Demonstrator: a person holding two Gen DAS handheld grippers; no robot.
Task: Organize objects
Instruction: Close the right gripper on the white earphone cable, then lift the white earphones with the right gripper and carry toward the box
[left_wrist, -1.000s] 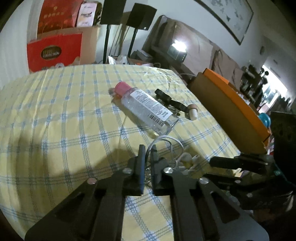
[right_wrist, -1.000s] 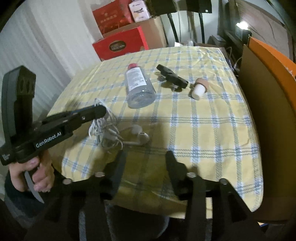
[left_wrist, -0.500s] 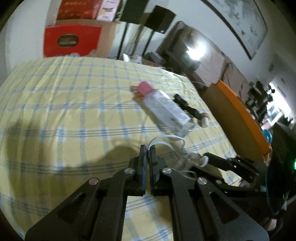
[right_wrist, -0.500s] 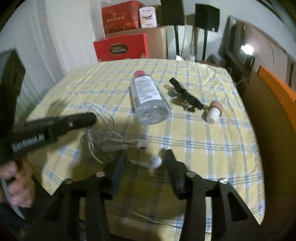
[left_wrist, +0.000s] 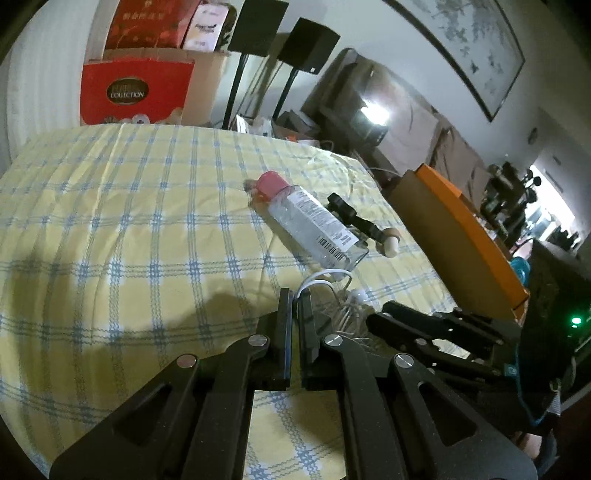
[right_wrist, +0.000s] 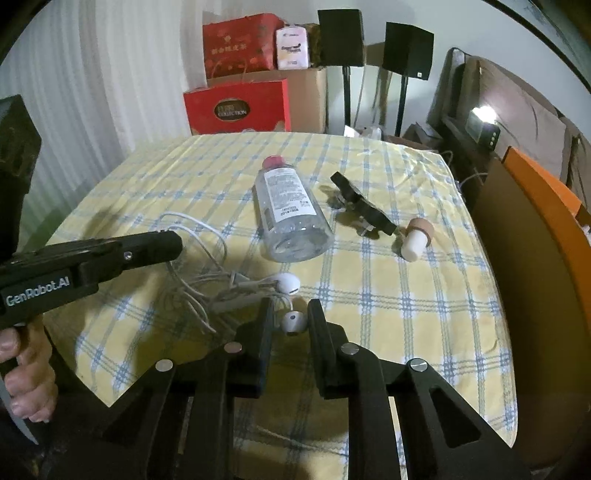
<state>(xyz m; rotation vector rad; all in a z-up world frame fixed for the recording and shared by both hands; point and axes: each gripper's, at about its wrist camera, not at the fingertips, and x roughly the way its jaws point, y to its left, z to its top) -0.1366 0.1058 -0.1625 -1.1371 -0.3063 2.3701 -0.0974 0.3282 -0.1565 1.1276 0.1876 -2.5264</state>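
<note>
White wired earphones (right_wrist: 221, 284) lie tangled on the yellow checked tablecloth (right_wrist: 406, 295). My left gripper (left_wrist: 294, 295) is shut on a loop of the earphone cable (left_wrist: 325, 278); it also shows in the right wrist view (right_wrist: 173, 245). My right gripper (right_wrist: 290, 308) is open, with one white earbud (right_wrist: 293, 321) between its fingers. A clear bottle with a pink cap (right_wrist: 288, 214) lies on its side past the earphones; it also shows in the left wrist view (left_wrist: 310, 225).
A black clip-like tool (right_wrist: 364, 210) and a cork stopper (right_wrist: 415, 240) lie right of the bottle. An orange-edged chair back (right_wrist: 535, 236) stands at the table's right. Red boxes (right_wrist: 236, 107) and speaker stands (right_wrist: 345, 74) stand behind the table.
My right gripper has moved forward and down until one earbud sits between its fingers. My left gripper has stayed shut on the cable and shifted slightly.
</note>
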